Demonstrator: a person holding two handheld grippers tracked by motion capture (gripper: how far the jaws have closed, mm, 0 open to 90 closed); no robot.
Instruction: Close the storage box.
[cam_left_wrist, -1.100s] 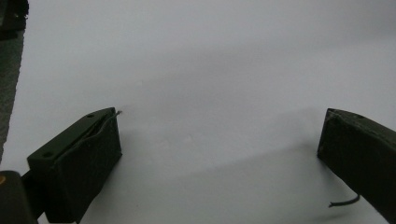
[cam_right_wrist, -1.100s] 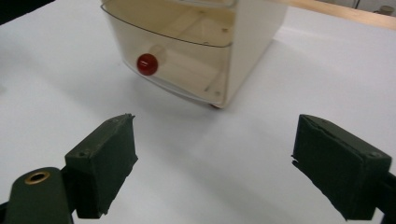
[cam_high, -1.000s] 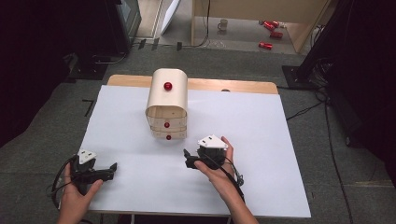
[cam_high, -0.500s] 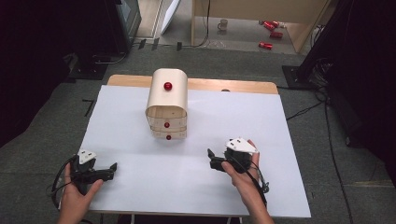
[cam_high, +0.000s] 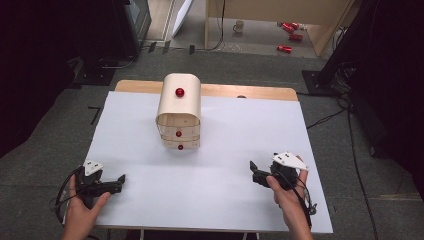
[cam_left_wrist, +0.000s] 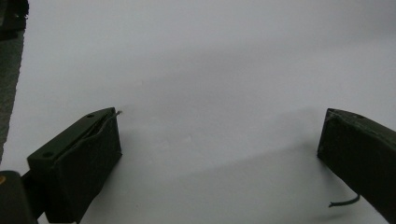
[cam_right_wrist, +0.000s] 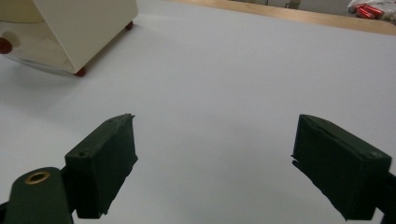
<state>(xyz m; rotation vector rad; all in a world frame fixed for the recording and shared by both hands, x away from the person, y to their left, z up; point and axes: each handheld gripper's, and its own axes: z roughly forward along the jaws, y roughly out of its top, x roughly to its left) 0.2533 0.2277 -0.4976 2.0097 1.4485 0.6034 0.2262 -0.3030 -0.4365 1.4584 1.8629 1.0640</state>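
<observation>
**A:** Where are your hands?

**B:** Both low on my side of the table (cam_high: 235, 125). My left gripper (cam_high: 119, 181) sits at the near left corner, over the white sheet (cam_high: 250, 130), jaws pointing in toward the middle. My right gripper (cam_high: 254, 171) is at the near right, well apart from the left one, its jaws pointing left across the sheet.

**A:** Jaws?

**B:** Left gripper view – both black jaws stand wide apart, bare white sheet between them, nothing gripped. Right gripper view – the same: jaws wide, nothing between the pads (cam_right_wrist: 105, 168) but sheet.

**A:** And the cabinet?

**B:** The small wooden cabinet (cam_high: 179, 107) stands on the far half of the sheet, left of centre, rounded top, front facing me. One red knob (cam_high: 179, 92) on the top, two more on the drawer fronts (cam_high: 178, 134), one above the other. Both drawers look pushed in from above. In the right gripper view it shows at the upper left corner (cam_right_wrist: 79, 28), with small red feet (cam_right_wrist: 80, 72) on the sheet – well apart from my jaws.

**A:** Anything touching it?

**B:** Neither gripper. The left is nearer my edge than the cabinet; the right is off to its near right.

**A:** Beyond the table?

**B:** Grey floor, a mug (cam_high: 239, 26) and some red cans (cam_high: 290, 31) by a wooden frame at the back.
</observation>
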